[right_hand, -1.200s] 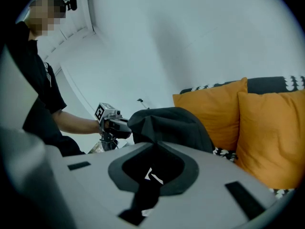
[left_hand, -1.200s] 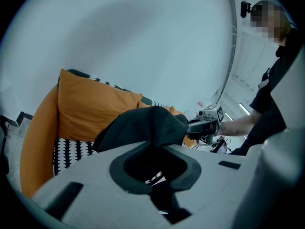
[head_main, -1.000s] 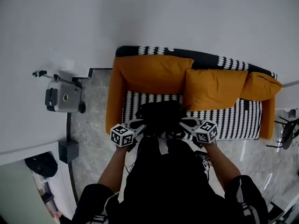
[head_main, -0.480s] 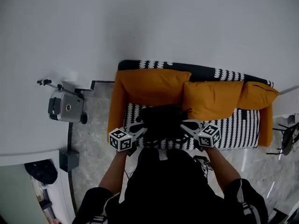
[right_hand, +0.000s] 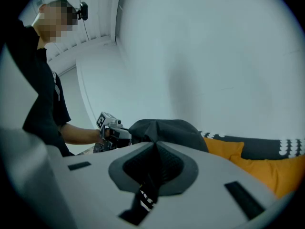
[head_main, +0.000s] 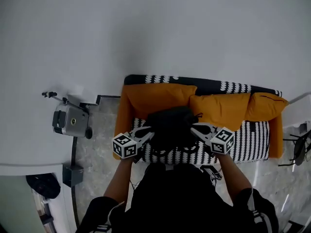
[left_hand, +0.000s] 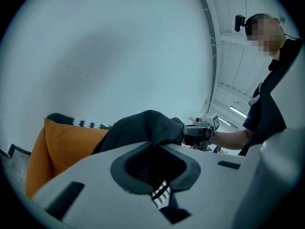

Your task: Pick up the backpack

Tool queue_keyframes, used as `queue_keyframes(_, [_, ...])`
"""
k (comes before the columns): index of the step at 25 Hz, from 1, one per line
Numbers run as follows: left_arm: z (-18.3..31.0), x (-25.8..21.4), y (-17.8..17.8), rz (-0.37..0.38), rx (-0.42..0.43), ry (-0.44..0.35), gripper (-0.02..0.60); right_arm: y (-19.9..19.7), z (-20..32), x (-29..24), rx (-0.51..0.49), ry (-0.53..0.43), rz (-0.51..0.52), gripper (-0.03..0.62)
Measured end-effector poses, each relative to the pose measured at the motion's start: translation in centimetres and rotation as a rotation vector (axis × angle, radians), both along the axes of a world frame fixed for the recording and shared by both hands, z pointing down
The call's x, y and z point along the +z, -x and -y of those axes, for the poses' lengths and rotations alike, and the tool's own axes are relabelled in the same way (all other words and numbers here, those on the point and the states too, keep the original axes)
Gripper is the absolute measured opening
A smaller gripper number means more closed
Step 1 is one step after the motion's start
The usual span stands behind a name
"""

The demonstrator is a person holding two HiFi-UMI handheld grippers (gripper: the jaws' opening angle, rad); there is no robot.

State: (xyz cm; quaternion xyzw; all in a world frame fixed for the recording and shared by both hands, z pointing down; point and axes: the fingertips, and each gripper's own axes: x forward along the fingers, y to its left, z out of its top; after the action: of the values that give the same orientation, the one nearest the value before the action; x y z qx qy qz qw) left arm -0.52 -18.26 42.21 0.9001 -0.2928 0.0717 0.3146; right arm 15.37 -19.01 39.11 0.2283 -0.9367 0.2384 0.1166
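A person is standing in front of a sofa (head_main: 252,130) and holding a black backpack (head_main: 171,125) in the air between two handheld grippers. The backpack is hanging just above the sofa's black-and-white patterned seat, in front of its orange cushions (head_main: 160,98), and is not resting on either. Its bulk is stretching side to side between the grippers, roughly in line with the sofa's back. The fabric is bunching into a dark mound, so which end is the top cannot be told.

The left gripper (head_main: 148,131) is pinching the backpack's left edge. Its jaws are standing narrow, pressed onto black fabric, and have just been closing further. The right gripper (head_main: 194,128) is pinching the opposite edge in the same way, with its jaws nearly together on the fabric. Both grippers are pointing away from the person and towards each other.

In the left gripper view, a black strap (left_hand: 161,194) is trailing out below the jaws. It is carrying small white marks that are too small to read. Each gripper's marker cube (head_main: 124,145) is showing black-and-white square patterns, without letters. No brand name is showing on the backpack.

A grey box-shaped device (head_main: 70,120) is standing on the floor to the sofa's left.
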Motion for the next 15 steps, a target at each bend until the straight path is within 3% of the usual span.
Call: queue_keyframes(15, [5.3, -7.0, 0.0, 0.014, 0.01, -0.121, 0.035, -0.1, 4.7, -6.9, 0.032, -0.095, 0.03, 0.034])
